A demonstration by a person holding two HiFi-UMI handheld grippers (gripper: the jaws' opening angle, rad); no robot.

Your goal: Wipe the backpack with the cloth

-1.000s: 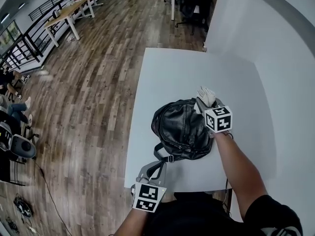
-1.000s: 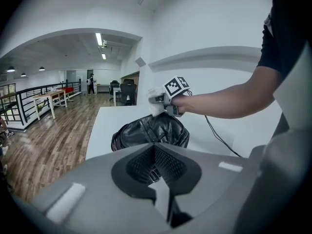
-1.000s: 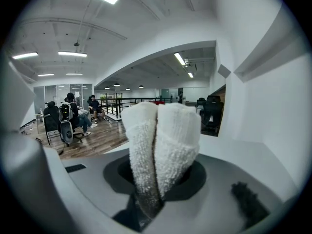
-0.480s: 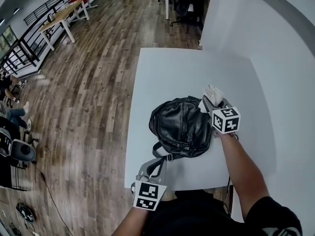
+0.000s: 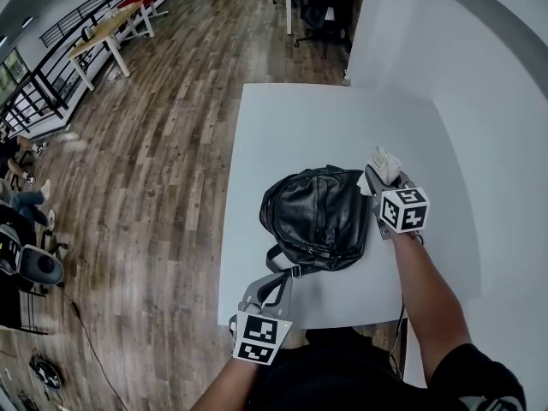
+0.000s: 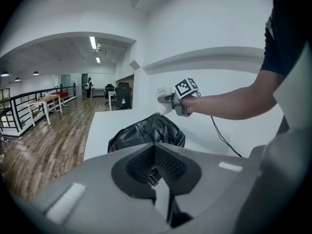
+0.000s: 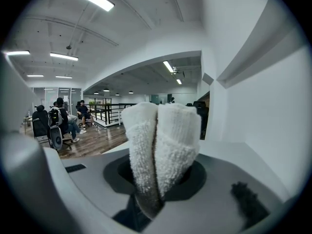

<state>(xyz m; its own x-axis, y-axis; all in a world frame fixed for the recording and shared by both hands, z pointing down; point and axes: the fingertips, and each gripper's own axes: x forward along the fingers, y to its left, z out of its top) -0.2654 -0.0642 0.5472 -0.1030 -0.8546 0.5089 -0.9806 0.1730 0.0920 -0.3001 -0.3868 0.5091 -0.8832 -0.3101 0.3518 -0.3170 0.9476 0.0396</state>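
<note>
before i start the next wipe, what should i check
1. cloth clamped in right gripper: ok
2. strap pinned by left gripper: ok
3. backpack fully on table: ok
4. cloth pressed on backpack: not ok, it sits at the bag's right edge, pointing away from it
5. cloth clean enough: cannot tell

Readable text: none in any view.
Left cube: black-and-white square code only, no letters or numbers.
Right cube: same kind of square code, no letters or numbers.
Backpack: no brand or label legible.
Cloth: plain white, no print.
</note>
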